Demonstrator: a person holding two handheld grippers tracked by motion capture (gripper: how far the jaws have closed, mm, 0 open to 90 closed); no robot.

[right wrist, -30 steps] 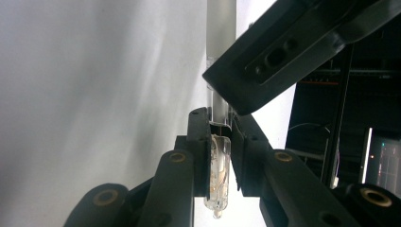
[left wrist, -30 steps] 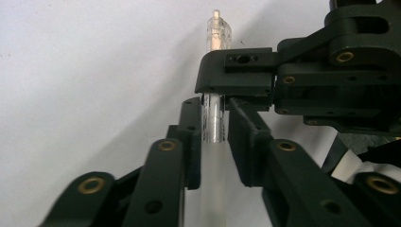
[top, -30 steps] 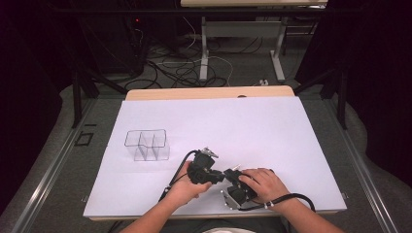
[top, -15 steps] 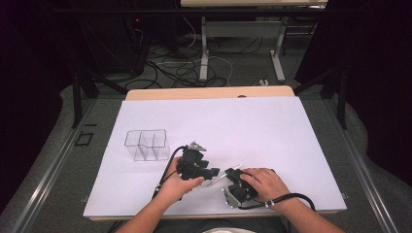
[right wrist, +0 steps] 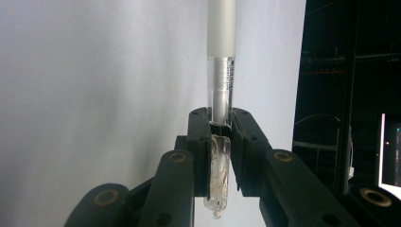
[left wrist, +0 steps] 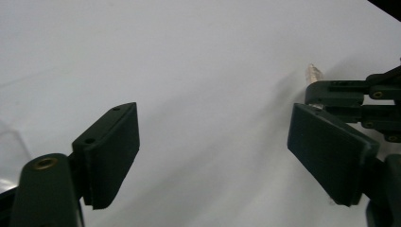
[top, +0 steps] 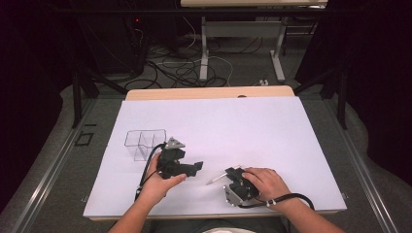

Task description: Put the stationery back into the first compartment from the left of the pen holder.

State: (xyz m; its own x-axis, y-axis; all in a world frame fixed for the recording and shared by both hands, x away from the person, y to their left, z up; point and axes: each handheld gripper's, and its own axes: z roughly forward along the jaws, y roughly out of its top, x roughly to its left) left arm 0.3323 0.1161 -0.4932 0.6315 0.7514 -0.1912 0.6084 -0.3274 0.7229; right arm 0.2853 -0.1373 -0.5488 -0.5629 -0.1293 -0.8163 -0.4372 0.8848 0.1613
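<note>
**Pen clamped in right gripper, left gripper open and clear**

We see the right gripper (top: pixel 228 174) low on the worktop (top: pixel 272 126), near its front edge and a little right of the middle. Its jaws are closed tight on a pen (top: pixel 217 177). In the right gripper view the pen (right wrist: pixel 220 85) runs straight out between the jaws: the clear end sits pinched between the pads and pokes back past them, while the white barrel reaches forward beyond the jaw tips.

From the high view, the pen's long axis lies nearly flat over the white sheet, slanting slightly. Its free end points toward the left and a touch toward the front edge, away from the hand that holds the gripper. We cannot tell whether that free end touches the sheet.

The left gripper (top: pixel 194 167) is just left of the pen, near but apart from it, over the front left part of the worktop. Its jaws have just been opening and now stand wide, with nothing between them; in the left gripper view (left wrist: pixel 213 156) we see only bare sheet in the gap. In that view the clear tip of the pen (left wrist: pixel 314 74) shows above the right gripper's jaws at the far right.

A clear box (top: pixel 144 144) with compartments stands behind the left gripper, toward the left edge.
</note>
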